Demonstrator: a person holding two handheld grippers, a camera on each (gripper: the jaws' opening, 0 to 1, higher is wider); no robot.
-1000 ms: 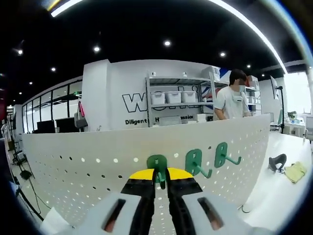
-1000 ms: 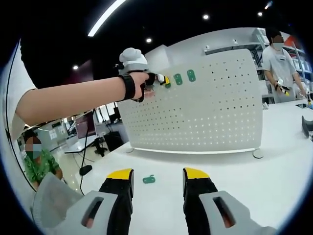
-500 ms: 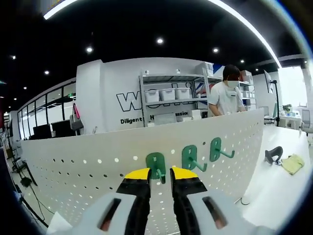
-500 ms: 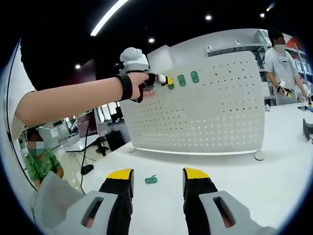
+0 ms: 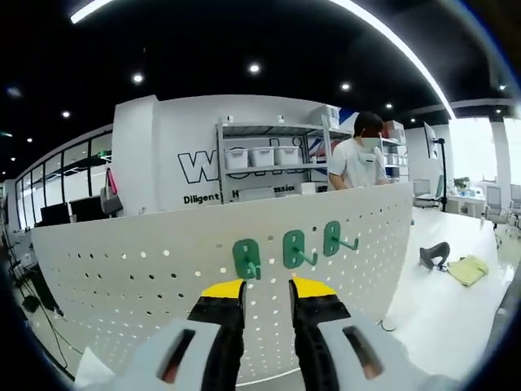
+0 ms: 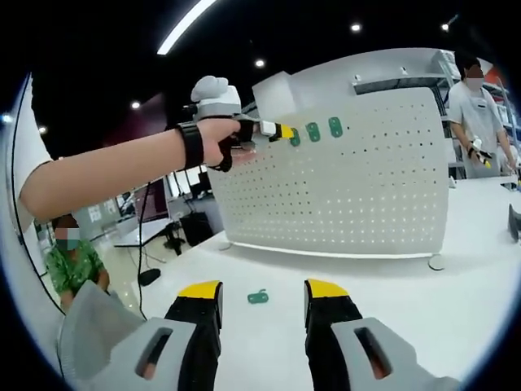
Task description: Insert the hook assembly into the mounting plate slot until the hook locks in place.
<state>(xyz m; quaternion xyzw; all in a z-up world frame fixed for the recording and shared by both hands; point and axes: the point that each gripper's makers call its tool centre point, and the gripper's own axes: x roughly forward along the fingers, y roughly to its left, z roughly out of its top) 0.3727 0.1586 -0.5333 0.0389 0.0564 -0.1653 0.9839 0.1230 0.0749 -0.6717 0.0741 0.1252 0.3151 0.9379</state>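
Left claw: jaws parted, nothing between them, just short of white pegboard; also seen from side, tips near board's top row. Three green hooks seated in row on board, leftmost directly ahead of jaws, prongs pointing out. Right claw: jaws wide apart, unloaded, low over table. Spare green hook flat on table, just ahead between right jaws, long axis crosswise; right claw nearer.

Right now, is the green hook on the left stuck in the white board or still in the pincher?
In the board. The leftmost green hook sits on the pegboard, and the left gripper is open, apart from it.
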